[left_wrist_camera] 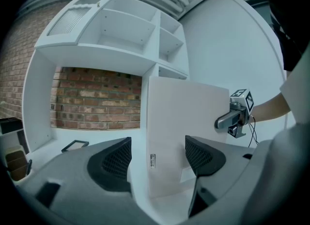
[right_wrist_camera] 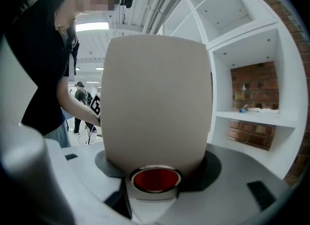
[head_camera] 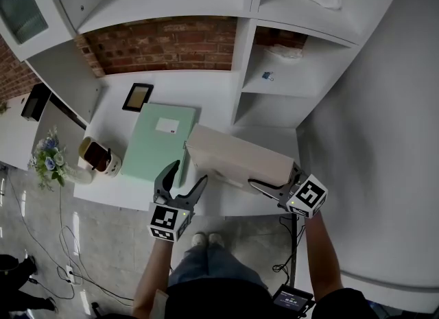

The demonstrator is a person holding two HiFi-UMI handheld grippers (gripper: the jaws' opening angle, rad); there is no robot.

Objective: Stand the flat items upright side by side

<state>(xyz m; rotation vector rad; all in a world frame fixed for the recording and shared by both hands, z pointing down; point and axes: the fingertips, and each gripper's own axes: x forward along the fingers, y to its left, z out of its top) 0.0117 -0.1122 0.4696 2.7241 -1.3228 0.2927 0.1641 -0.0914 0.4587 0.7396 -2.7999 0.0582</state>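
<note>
A beige binder [head_camera: 236, 156] stands on its long edge on the white desk [head_camera: 219, 105], slanting from centre to right. My right gripper [head_camera: 274, 175] is shut on its right end; in the right gripper view the binder's spine [right_wrist_camera: 157, 98] fills the space between the pads. My left gripper [head_camera: 186, 175] hangs open at the desk's front edge, just short of the binder's left end. The binder [left_wrist_camera: 189, 122] rises beyond those open jaws, untouched, with the right gripper [left_wrist_camera: 237, 117] at its far edge. A mint-green folder [head_camera: 161, 149] lies flat to the binder's left.
A small dark picture frame [head_camera: 137, 97] lies behind the green folder. A brown-and-white object [head_camera: 99, 156] and a vase of flowers [head_camera: 48, 156] sit at the desk's left end. White shelf compartments [head_camera: 274, 77] rise at back right, against a brick wall [head_camera: 164, 43].
</note>
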